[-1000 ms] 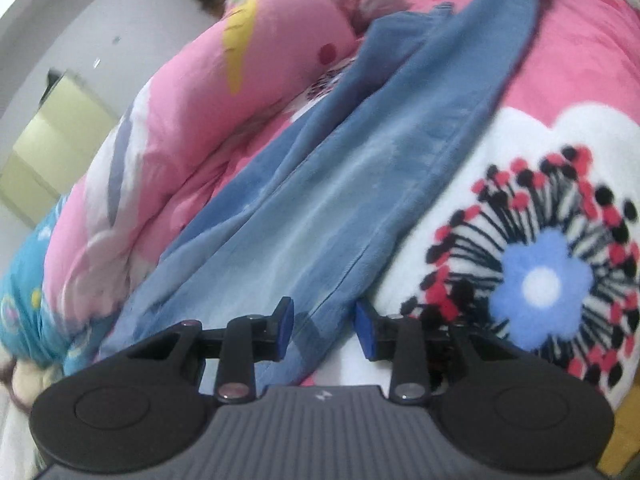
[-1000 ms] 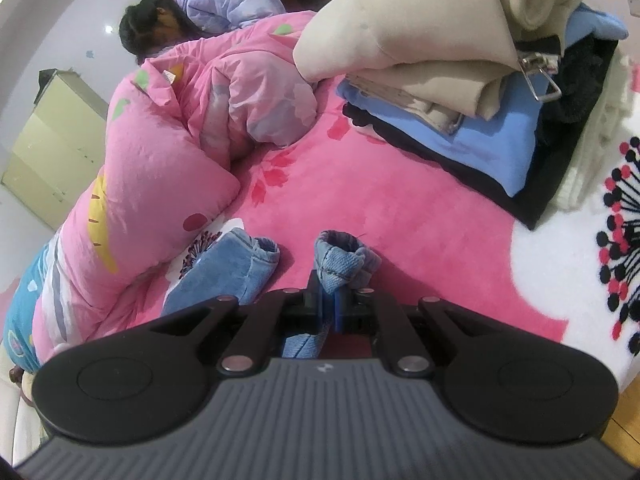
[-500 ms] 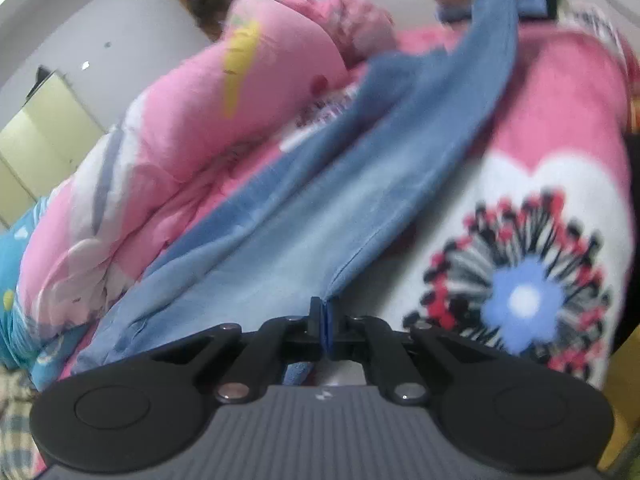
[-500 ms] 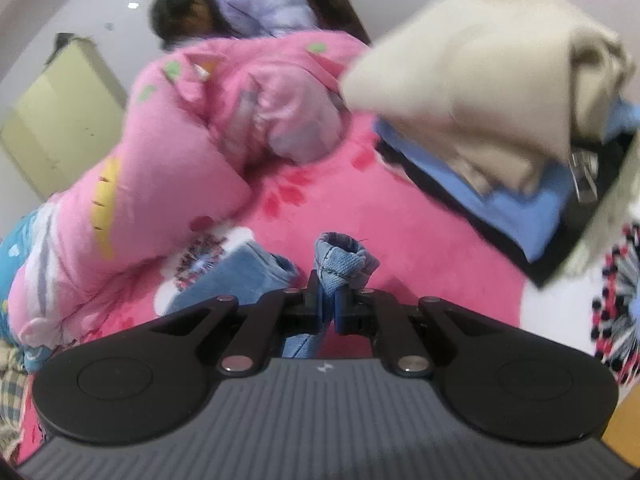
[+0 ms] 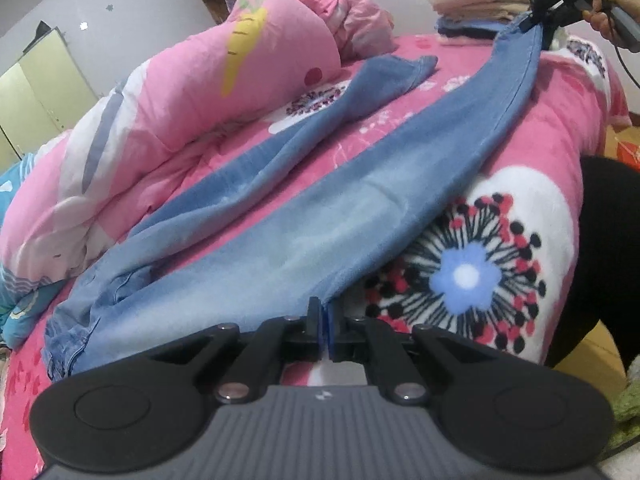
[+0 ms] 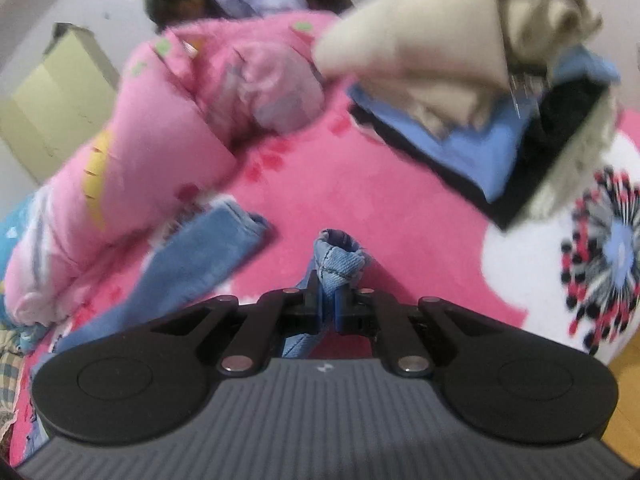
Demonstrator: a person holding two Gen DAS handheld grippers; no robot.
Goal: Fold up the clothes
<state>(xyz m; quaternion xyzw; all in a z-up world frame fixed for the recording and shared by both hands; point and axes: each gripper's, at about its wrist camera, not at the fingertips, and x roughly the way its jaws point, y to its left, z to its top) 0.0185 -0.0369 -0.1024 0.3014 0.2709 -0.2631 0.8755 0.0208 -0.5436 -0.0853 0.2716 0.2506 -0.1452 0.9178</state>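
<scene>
Bedroom scene: one bed with a pink flowered blanket [image 5: 532,92], and one rolled pink duvet [image 5: 192,92] along the far side. One pair of blue jeans [image 5: 320,216] lies stretched across the blanket, two legs fanned apart. The left gripper [image 5: 322,320] is clamped on the waist edge; the right gripper [image 6: 329,300] pinches one leg's hem, lifted. One stack of folded clothes [image 6: 460,92] sits behind.

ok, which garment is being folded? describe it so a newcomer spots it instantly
On the pink flowered blanket covering the bed, beside the rolled pink quilt, lie blue jeans with their legs apart. Unlike the folded pile at the far end, they are spread long, one leg pinched by each hand-held gripper.
</scene>
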